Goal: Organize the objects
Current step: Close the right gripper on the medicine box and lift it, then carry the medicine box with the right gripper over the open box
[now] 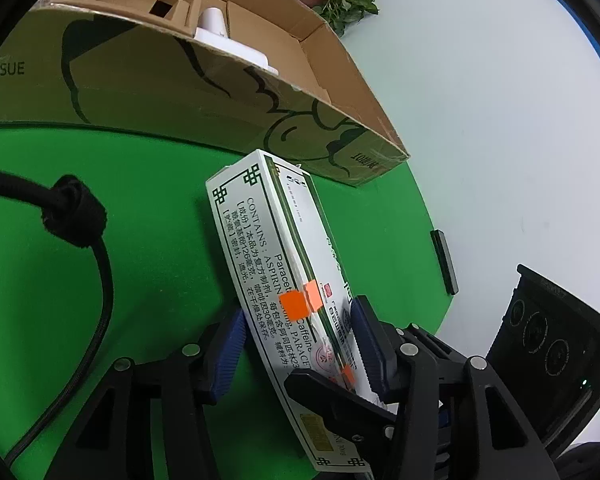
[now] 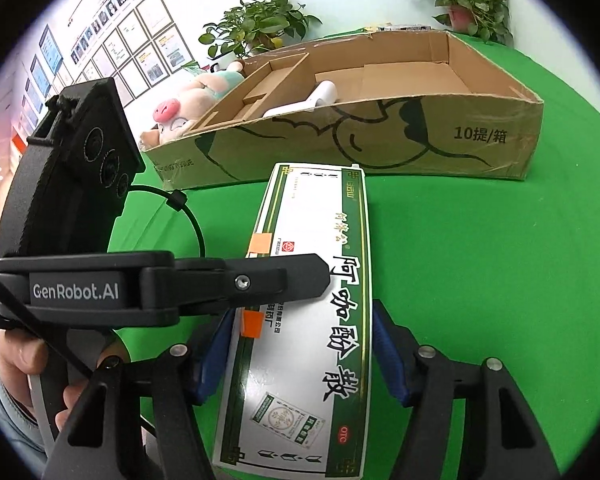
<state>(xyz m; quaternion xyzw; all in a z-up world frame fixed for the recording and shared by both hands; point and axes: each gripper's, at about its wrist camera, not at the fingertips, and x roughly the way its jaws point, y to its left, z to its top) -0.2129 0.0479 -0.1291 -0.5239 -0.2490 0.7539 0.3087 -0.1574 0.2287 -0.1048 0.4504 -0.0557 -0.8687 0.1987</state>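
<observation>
A long white and green medicine box with orange stickers lies tilted over the green table. In the left wrist view it sits between the blue pads of my left gripper, with a gap at the left pad. In the right wrist view the same box sits between the blue pads of my right gripper, which close on its long sides. The left gripper's finger crosses the box from the left. A cardboard box with dividers stands behind it, also in the left wrist view.
A white object lies inside the cardboard box. A plush pig lies behind its left end. Potted plants stand at the back. A black cable runs over the green cloth. A small black bar lies at the cloth's right edge.
</observation>
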